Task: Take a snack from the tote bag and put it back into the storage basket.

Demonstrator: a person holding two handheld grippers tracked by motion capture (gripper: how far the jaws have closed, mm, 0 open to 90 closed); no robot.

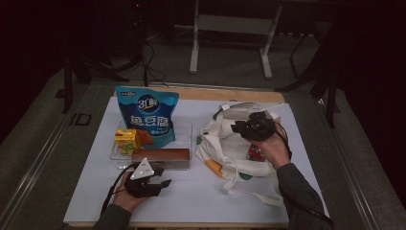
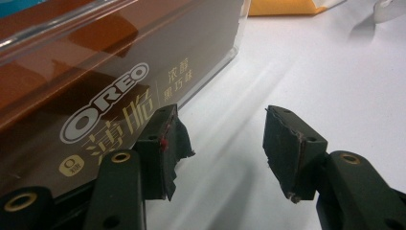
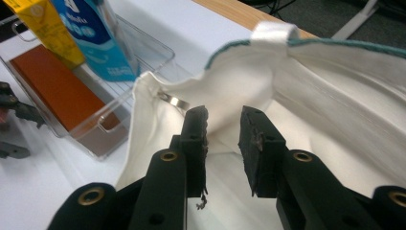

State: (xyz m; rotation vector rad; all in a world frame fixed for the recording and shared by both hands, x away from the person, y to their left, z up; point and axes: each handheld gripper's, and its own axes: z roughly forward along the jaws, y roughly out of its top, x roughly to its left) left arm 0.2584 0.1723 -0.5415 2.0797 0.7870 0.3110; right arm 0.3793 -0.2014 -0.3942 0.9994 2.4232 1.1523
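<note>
A white tote bag (image 1: 225, 143) lies at the right of the table. My right gripper (image 1: 236, 127) hovers over its mouth. In the right gripper view its jaws (image 3: 224, 139) point into the bag's opening (image 3: 335, 96), apart, with nothing pinched between them. My left gripper (image 1: 162, 179) rests low near the front edge, just in front of the brown Oreo box (image 1: 160, 155). In the left gripper view that gripper (image 2: 220, 143) stands open over bare white table, with the Oreo box (image 2: 95, 86) beside its left jaw.
A clear plastic tray (image 1: 115, 155) at centre left holds the Oreo box, a yellow drink carton (image 1: 127, 140) and a blue snack bag (image 1: 147, 115). A silver metal edge (image 3: 172, 100) shows at the bag's rim. Something red (image 1: 256, 152) lies on the bag by the right hand.
</note>
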